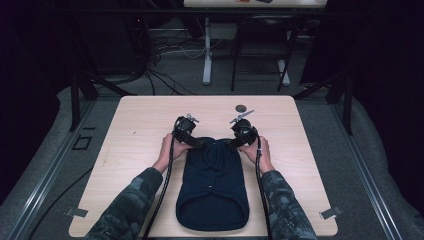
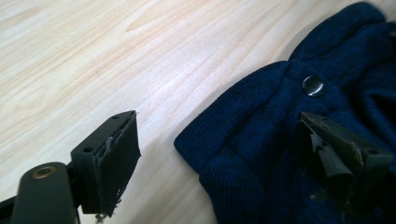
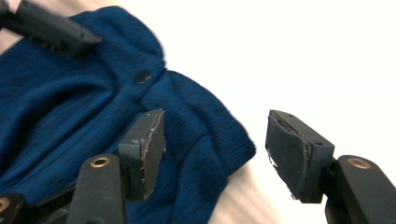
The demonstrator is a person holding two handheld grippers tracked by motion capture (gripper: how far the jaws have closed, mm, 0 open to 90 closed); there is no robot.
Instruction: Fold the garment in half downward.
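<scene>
A dark navy knitted garment (image 1: pixel 212 190) lies flat on the light wood table (image 1: pixel 135 125), reaching from the centre to the front edge. My left gripper (image 1: pixel 196 141) is at its far left corner and my right gripper (image 1: pixel 235 141) at its far right corner. In the left gripper view the left gripper (image 2: pixel 224 158) is open, one jaw over bare table and the other over the knit, with the garment's corner (image 2: pixel 210 144) between them near a dark button (image 2: pixel 313 86). The right gripper (image 3: pixel 219 154) is open too, straddling the other corner (image 3: pixel 224 144).
A small dark round disc (image 1: pixel 241 107) sits on the table beyond the grippers. Metal clips (image 1: pixel 77 212) (image 1: pixel 331 212) mark the front corners. Bare tabletop lies to either side of the garment. Cables and furniture legs stand on the floor past the far edge.
</scene>
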